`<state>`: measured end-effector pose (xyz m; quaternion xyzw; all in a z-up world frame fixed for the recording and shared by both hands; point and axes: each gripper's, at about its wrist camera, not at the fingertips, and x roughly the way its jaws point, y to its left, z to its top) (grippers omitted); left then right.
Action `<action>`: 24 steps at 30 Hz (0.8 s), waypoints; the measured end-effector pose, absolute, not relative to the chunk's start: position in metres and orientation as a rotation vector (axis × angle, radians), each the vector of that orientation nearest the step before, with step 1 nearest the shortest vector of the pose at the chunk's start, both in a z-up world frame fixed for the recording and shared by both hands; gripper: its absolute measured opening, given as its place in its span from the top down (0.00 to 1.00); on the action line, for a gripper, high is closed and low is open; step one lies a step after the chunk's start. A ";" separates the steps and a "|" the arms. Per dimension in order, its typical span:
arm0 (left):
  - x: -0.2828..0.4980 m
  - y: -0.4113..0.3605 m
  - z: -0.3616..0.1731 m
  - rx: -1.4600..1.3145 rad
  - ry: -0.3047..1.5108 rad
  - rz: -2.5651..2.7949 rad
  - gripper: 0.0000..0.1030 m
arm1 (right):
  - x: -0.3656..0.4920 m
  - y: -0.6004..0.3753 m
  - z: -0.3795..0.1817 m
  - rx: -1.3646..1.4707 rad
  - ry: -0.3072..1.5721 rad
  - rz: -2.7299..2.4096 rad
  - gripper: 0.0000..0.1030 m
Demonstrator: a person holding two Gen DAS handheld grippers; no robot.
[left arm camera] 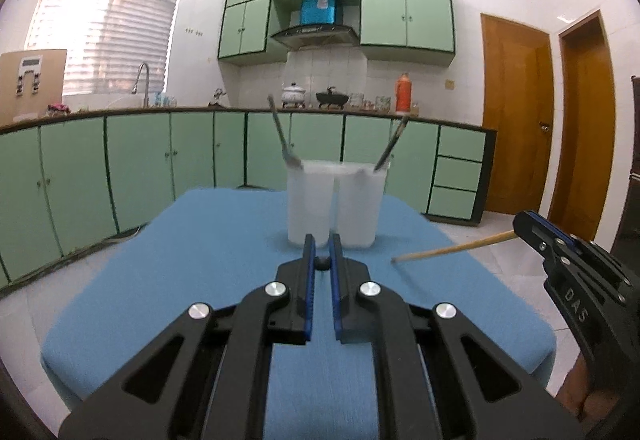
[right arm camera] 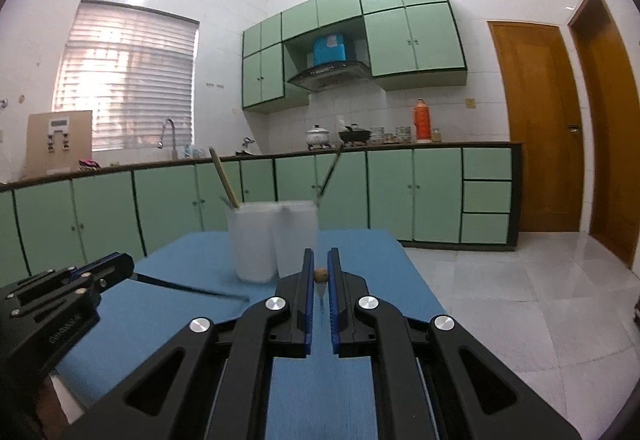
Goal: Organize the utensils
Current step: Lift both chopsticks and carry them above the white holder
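right wrist view: right hand-held gripper (right arm camera: 321,266) pinches what seems a wooden stick (right arm camera: 320,275).

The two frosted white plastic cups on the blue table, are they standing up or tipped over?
Standing up. Both frosted white plastic cups sit flat on the blue tablecloth, rims on top, utensils poking out.

- Two frosted white cups (left arm camera: 334,205) are standing upright, touching side by side, on the blue cloth.
- A metal utensil (left arm camera: 281,133) is leaning left out of the left cup.
- A dark-handled utensil (left arm camera: 390,143) is leaning right out of the right cup.
- A wooden stick (left arm camera: 452,250) is hanging over the cloth, gripped at one end.
- A dark thin utensil (right arm camera: 188,286) is likewise gripped at one end.
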<state>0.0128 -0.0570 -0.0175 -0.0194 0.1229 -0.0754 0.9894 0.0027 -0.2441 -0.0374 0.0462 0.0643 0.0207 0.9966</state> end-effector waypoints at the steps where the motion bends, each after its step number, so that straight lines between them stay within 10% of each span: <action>1: 0.014 -0.055 -0.011 -0.038 0.241 -0.158 0.94 | 0.006 -0.245 -0.030 0.090 0.127 0.046 0.94; 24: 0.085 -0.034 0.100 -0.041 0.252 -0.317 0.94 | 0.096 -0.235 0.107 0.039 0.202 0.287 0.94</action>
